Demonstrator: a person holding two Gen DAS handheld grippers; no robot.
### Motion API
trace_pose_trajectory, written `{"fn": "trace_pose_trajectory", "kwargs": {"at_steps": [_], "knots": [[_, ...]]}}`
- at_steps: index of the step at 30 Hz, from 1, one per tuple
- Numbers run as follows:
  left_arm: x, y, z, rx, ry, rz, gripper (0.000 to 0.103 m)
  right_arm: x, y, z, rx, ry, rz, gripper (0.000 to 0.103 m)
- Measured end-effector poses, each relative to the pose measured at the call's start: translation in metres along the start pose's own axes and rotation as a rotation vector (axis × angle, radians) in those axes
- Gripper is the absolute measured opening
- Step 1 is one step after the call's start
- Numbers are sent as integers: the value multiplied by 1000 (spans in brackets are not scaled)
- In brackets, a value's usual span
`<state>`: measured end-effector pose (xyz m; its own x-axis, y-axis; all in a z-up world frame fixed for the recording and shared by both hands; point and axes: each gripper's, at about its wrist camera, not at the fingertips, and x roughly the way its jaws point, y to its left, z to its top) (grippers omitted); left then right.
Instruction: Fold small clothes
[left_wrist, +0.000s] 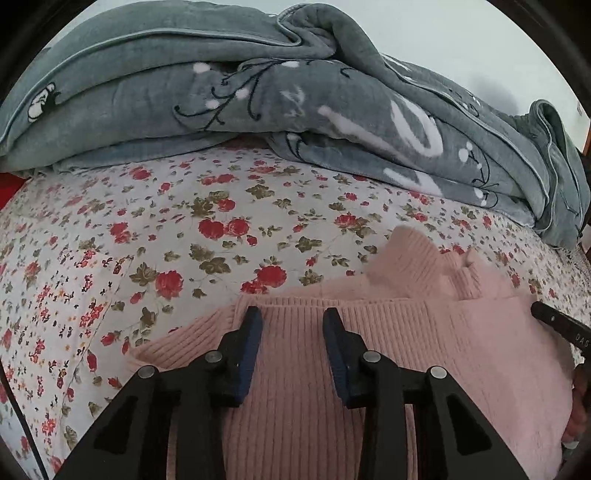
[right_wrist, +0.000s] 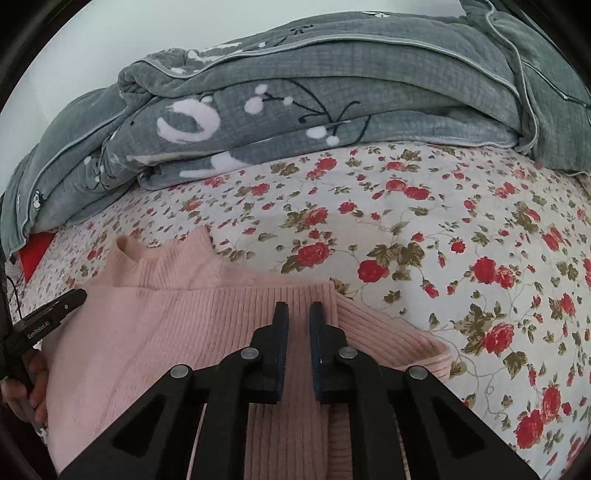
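A pink ribbed sweater (left_wrist: 424, 332) lies flat on the floral bedsheet (left_wrist: 129, 240), filling the near part of both views, its turtleneck collar (right_wrist: 166, 254) pointing toward 12 o'clock. In the left wrist view the sweater's left folded edge runs from 9 o'clock of the fingers down toward 7 o'clock, and a broad stretch of bare sheet opens from 9 through 12 o'clock. In the right wrist view the sleeve cuff (right_wrist: 432, 354) ends at about 3 o'clock of the fingers, with open sheet from 12 round to 4 o'clock. A rumpled grey blanket (left_wrist: 258, 99) is heaped across the far side of the bed at 12 o'clock in both views, well apart from the sweater, and closes off the room beyond. The left gripper (left_wrist: 292, 317) hangs over the sweater's upper hem with its blue-padded fingers (left_wrist: 251, 332) parted moderately and nothing between them; whether the tips touch the knit cannot be told. The right gripper (right_wrist: 298, 314) sits over the folded edge near the shoulder with its fingers (right_wrist: 280, 325) drawn to a narrow gap; pink knit shows through the slot, but whether any of it is pinched cannot be told. Each gripper's tip shows at the other view's side edge, resting at the sweater's border.
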<state>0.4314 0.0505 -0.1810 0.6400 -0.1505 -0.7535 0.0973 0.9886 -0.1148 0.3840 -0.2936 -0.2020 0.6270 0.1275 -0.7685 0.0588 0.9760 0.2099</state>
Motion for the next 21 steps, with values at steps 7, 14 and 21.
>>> {"fn": "trace_pose_trajectory", "kwargs": {"at_steps": [7, 14, 21], "knots": [[2, -8, -1, 41, 2, 43, 33, -1, 7, -1, -46, -3, -53, 11], [1, -7, -1, 47, 0, 49, 33, -2, 9, -2, -54, -4, -58, 13], [1, -8, -1, 47, 1, 49, 33, -2, 9, -1, -52, -3, -56, 13]]}}
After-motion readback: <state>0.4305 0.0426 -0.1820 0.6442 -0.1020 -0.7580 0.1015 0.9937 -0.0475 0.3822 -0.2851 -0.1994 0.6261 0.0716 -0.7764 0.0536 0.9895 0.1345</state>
